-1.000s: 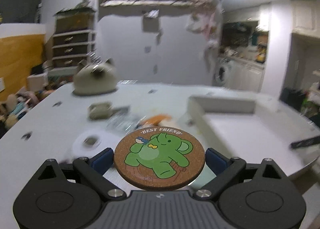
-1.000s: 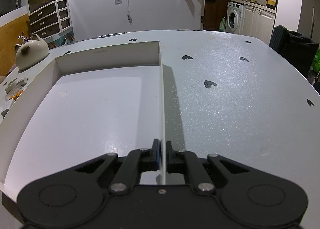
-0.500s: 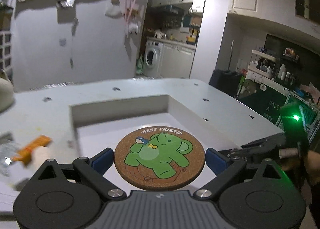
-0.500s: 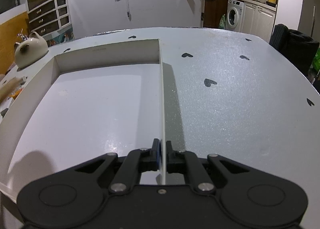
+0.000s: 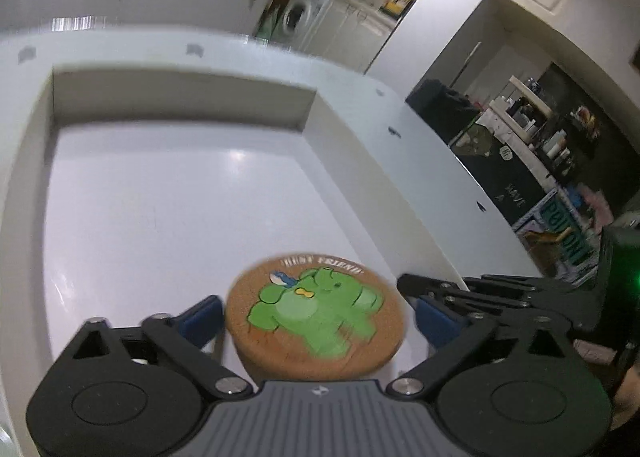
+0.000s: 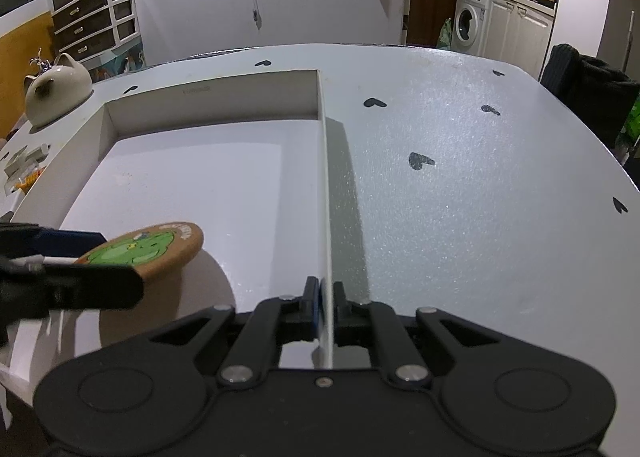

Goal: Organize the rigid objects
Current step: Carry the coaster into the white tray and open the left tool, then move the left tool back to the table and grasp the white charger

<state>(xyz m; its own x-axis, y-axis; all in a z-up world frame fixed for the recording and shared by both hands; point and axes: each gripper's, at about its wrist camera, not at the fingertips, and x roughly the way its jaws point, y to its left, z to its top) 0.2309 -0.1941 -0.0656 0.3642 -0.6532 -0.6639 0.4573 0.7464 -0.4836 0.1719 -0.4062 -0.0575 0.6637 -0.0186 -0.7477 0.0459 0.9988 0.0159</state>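
Coaster (image 5: 316, 311) now hangs over the box (image 6: 325, 185) floor, my left fingers (image 5: 200, 317) just spreading off it; right fingers (image 6: 326, 293) clamp the box wall, so release is underway.

Cork-brown coaster (image 5: 316, 321) showing a bright green elephant, a small blue bird and white lettering; plain white box (image 6: 208, 177); white counter (image 6: 460, 185) dotted with black hearts; beige cat-eared pot (image 6: 58, 95).

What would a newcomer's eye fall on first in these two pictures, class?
The round cork coaster with its green elephant stands out, between the open left tongs over the near end of the white box. Next, the right tongs pinch the box's right wall.
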